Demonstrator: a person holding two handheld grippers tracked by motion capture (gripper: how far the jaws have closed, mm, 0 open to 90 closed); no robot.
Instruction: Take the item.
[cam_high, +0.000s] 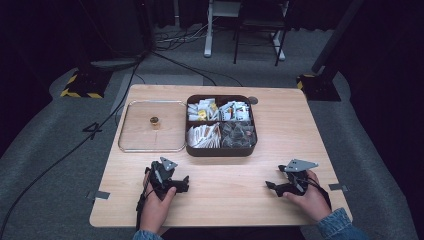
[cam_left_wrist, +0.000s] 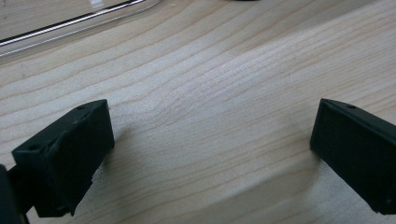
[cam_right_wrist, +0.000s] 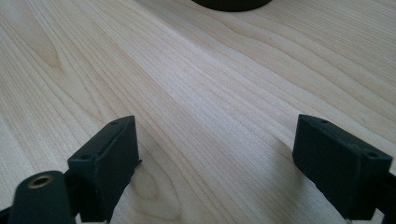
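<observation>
Box (cam_high: 220, 149) contents indistinct — both tools' jaws apart, empty.

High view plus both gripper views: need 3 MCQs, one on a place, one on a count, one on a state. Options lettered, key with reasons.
1. Where does the clear lid lie relative to the dark box?
A. On top of the box
B. Flat on the table, at the box's left side
C. In the right gripper

2. How many compartments does the box have?
A. Two
B. Four
C. Six

3. What state are the left gripper and right gripper in?
A. Both open, holding nothing
B. Both shut on packets
C. Left shut, right open

Key:
1 B: the high view shows the lid, with its small gold knob, flat on the wood beside the box.
2 B: crossed dividers split the box into four sections of packets.
3 A: each gripper view shows its jaws wide apart with bare wood between them.
</observation>
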